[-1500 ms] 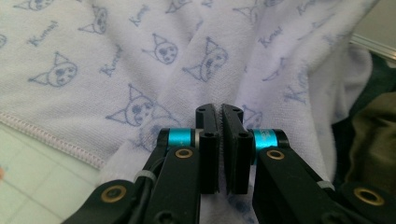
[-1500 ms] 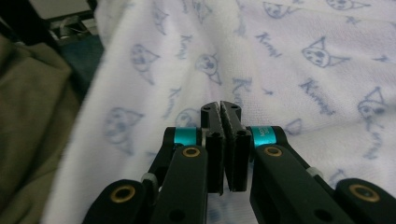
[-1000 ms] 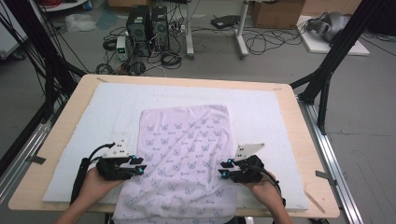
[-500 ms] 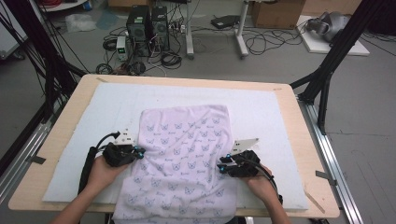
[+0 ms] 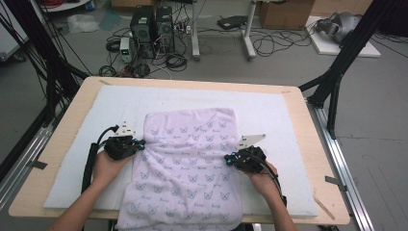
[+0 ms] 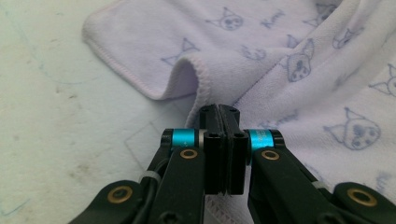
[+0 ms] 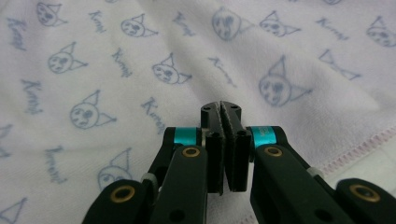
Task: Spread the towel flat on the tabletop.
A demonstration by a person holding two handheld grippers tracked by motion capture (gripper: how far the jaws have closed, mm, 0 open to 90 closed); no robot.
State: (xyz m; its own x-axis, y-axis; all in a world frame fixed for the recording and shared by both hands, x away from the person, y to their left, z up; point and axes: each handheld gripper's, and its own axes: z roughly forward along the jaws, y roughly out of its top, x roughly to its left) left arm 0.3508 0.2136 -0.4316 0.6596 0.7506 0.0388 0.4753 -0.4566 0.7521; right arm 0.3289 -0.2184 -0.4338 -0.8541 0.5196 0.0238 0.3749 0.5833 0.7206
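Pale lilac towel (image 5: 187,168) printed with blue cat faces.

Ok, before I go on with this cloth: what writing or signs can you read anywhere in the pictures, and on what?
"Kuromi", as best it reads: blue cursive word printed over and over between cat-like faces on the pale lilac terry towel, clearest in the right gripper view; letters soft, so spelling is uncertain.
Same word on the towel in the left gripper view: blurred, unreadable.
Black computer towers and brown cardboard box on the floor: no readable lettering.
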